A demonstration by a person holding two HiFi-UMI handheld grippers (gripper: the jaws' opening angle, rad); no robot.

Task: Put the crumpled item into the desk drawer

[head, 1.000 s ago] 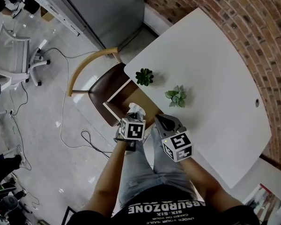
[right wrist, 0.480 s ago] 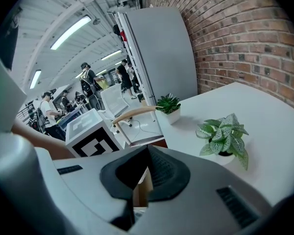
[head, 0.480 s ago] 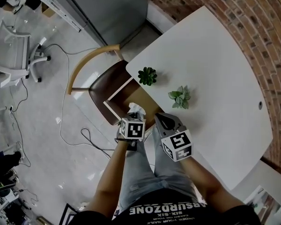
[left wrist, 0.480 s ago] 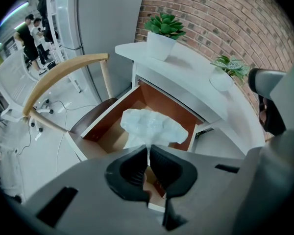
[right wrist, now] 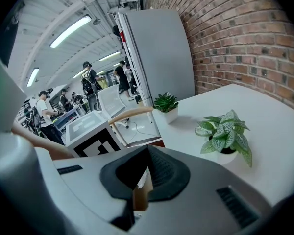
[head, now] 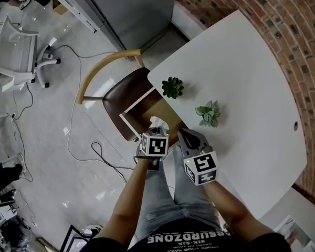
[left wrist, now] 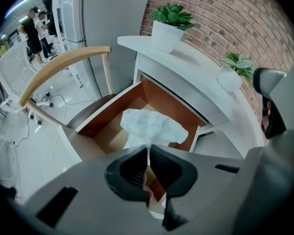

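Starting big: white desk [head: 247, 72] up against a brick wall [head: 299, 41], filling most of the right side of the head view. Parked at its left corner, a brown chair [head: 121, 94] with a curved wooden back. Sticking out over the chair seat, the desk drawer [left wrist: 110, 133], pulled open, wood-coloured inside.

Then the two grippers, side by side right at the drawer. Left gripper [left wrist: 148, 149] aimed steeply down, jaws pressed together on a thin twist of the crumpled item [left wrist: 152, 126], pale and papery looking. Hangs off the jaw tips right above the open drawer; can't tell if touching the drawer bottom. Right gripper [right wrist: 147, 148] just beside it at the desk edge, jaws closed tip to tip, nothing pinched.

Smaller stuff on the desk: dark green succulent [head: 172, 87] in a white pot near the corner above the drawer, plus a pale leafy plant [head: 209, 113] a bit further in, near the right gripper.
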